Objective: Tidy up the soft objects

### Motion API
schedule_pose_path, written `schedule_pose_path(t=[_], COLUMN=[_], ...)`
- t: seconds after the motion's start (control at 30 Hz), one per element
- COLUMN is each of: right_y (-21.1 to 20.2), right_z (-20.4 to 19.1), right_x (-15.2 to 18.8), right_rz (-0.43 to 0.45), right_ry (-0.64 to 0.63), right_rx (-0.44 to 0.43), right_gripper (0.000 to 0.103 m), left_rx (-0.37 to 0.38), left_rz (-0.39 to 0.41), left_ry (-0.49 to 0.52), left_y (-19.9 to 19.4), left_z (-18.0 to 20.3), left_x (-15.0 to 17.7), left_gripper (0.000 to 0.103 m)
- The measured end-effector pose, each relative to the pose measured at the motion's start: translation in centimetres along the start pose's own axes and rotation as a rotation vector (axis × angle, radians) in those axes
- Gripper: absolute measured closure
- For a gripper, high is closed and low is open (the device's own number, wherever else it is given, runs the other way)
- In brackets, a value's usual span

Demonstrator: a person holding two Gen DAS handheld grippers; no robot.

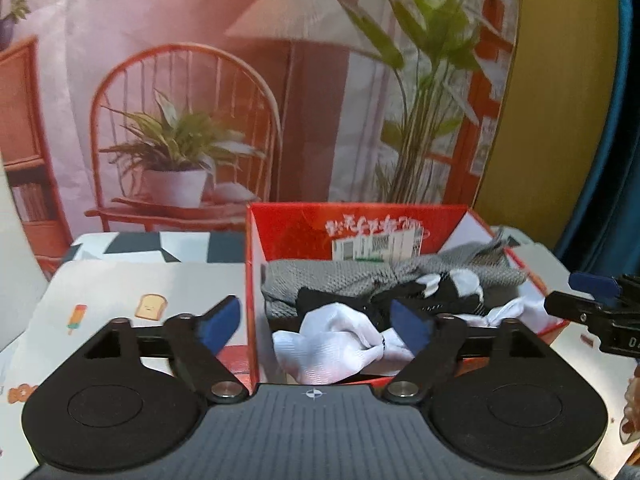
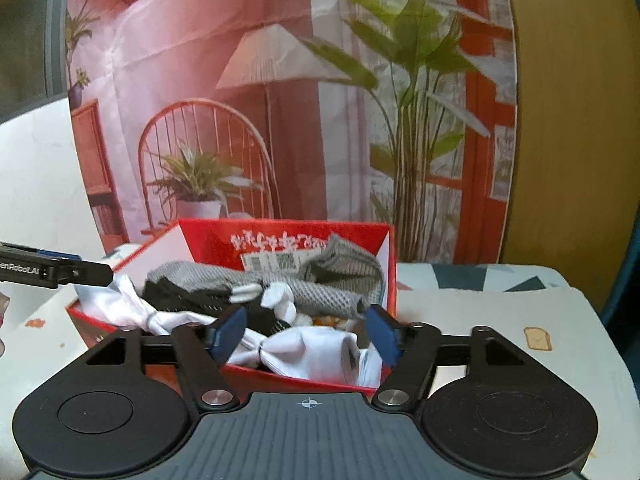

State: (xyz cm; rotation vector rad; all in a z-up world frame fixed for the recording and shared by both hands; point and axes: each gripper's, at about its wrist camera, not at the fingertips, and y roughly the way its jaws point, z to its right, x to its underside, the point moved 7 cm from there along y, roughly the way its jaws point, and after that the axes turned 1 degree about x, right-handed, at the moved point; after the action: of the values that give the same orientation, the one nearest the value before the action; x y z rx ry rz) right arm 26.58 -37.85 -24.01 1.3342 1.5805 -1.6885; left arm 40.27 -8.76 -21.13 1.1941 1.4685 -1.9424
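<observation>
A red cardboard box [image 1: 254, 264] stands on the table and holds a heap of socks. A grey mesh sock [image 1: 332, 280] lies at the back, a black sock [image 1: 340, 300] in the middle and a white sock [image 1: 332, 354] at the front. My left gripper [image 1: 317, 322] is open over the box's near left corner, and its blue pads [image 1: 222, 322] do not touch the white sock. My right gripper [image 2: 306, 334] is open at the box's near edge [image 2: 296, 380], with a white sock [image 2: 312, 346] lying between its pads, unpressed. Grey socks [image 2: 332, 284] fill the back.
The box sits on a pale tablecloth [image 1: 132, 280] printed with toast and ice lollies. A backdrop [image 1: 200, 100] printed with a chair, lamp and plants rises right behind the table. The other gripper [image 1: 592, 300] reaches in at the box's right side. A blue curtain [image 1: 616, 140] hangs far right.
</observation>
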Motion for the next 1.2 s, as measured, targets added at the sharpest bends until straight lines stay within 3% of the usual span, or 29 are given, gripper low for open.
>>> schedule_pose_path(t=[0.07,0.17,0.23,0.47,0.77,1.0,1.2], right_y=[-1.0,-2.8,-4.3,-9.7,-18.4,-24.8,-28.3], right_z=[-0.1,-0.6,-1.0,-2.5,-5.5,-9.6,-11.6], right_x=[-0.7,-1.7,-2.5,-4.7,-7.0,-8.1,-8.2], right_rz=[0.011,0.035,0.053,0.085,0.145,0.196,0.22], right_ry=[0.011,0.029,0.033,0.068,0.076,-0.006,-0.005], right_rx=[-0.002,-0.012,-0.013,0.0,0.005,-0.02,-0.008], right_gripper=[0.026,0.007,0.001,0.0,0.0,0.0,0.0], left_rx=[-0.001,-0.007,-0.03,-0.087,-0.105,-0.141,-0.187], left_rz=[0.019,0.057,0.076,0.127,0.271,0.31,0.338], left_ry=[-0.004,-0.002,-0.005,-0.019,0.007,-0.003,0.018], left_y=[-1.4,-3.9,-5.7,-12.1,-22.1,-28.2,-32.8], left_z=[0.2,0.7,0.9,2.3,5.4,7.0,7.4], left_x=[-0.4,-1.0,-1.2,-2.3,-3.0,-1.5,0.1], left_gripper=[0.003,0.0,0.0,0.0,0.0,0.0,0.0])
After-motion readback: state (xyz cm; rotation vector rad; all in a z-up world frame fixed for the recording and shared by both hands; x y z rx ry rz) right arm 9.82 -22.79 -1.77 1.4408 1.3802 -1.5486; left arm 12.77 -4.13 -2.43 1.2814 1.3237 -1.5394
